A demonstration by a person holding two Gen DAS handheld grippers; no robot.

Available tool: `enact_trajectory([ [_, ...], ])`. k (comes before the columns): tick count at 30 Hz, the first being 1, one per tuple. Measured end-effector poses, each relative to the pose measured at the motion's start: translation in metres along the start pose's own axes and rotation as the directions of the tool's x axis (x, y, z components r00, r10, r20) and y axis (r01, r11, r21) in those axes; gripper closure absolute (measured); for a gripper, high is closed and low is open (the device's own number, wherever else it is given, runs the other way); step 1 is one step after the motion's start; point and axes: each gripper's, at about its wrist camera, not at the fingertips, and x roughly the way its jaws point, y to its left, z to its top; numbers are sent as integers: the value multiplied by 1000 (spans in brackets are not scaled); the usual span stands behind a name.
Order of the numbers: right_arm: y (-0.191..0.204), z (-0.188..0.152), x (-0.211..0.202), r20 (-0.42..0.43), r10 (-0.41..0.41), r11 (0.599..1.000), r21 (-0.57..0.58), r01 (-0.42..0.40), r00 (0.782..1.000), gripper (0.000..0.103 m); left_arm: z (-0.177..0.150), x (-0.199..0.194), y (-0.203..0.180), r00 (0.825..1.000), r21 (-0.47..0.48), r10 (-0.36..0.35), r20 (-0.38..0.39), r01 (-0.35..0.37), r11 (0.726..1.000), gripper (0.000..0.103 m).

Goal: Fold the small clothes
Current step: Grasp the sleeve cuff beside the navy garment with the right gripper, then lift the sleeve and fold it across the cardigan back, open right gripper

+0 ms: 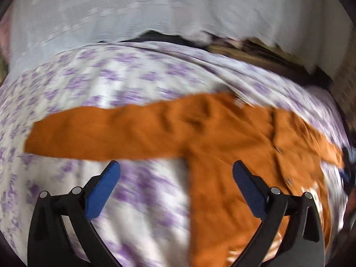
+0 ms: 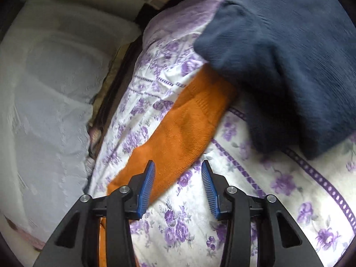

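The left gripper (image 1: 175, 169) has its 2 blue-padded jaws spread wide, with nothing between them. It hangs over the bedsheet (image 1: 93, 84), white with a purple flower print, just below the orange sweater (image 1: 213, 138). The view from this wrist is blurred. The sweater lies spread on the sheet, 1 long sleeve (image 1: 89, 133) stretched out to the left edge of the view and the body running down toward the gripper's right finger (image 1: 249, 189). A small pale label shows near the collar.

The right gripper (image 2: 178, 169) has its jaws partly parted and empty; the pads touch no cloth. An orange sleeve (image 2: 182, 122) of the same sweater lies flat on the floral bedsheet (image 2: 255, 200) under and beyond the left pad (image 2: 146, 189), slanting up and to the right. Its far end lies at the edge of a dark navy garment (image 2: 278, 55) heaped at the upper right. A pale grey textured cover (image 2: 49, 89) fills the left of this view, past the edge of the sheet.
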Motion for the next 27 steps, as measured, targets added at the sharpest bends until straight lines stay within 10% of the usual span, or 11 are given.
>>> enact_trajectory([
  [6, -5, 12, 12, 74, -23, 999, 43, 20, 997, 64, -11, 12, -50, 996, 147, 83, -15, -80, 986, 5],
  [14, 4, 26, 36, 240, -124, 991, -10, 130, 963, 76, 30, 22, -81, 985, 28, -128, -116, 132, 991, 5],
  [18, 0, 31, 40, 241, -148, 988, 1, 152, 959, 88, -12, 77, -118, 973, 154, -38, -226, 74, 985, 4],
  [27, 10, 22, 25, 261, -17, 996, -80, 39, 965, 97, -2, 27, -74, 994, 188, 71, -81, -55, 981, 4],
])
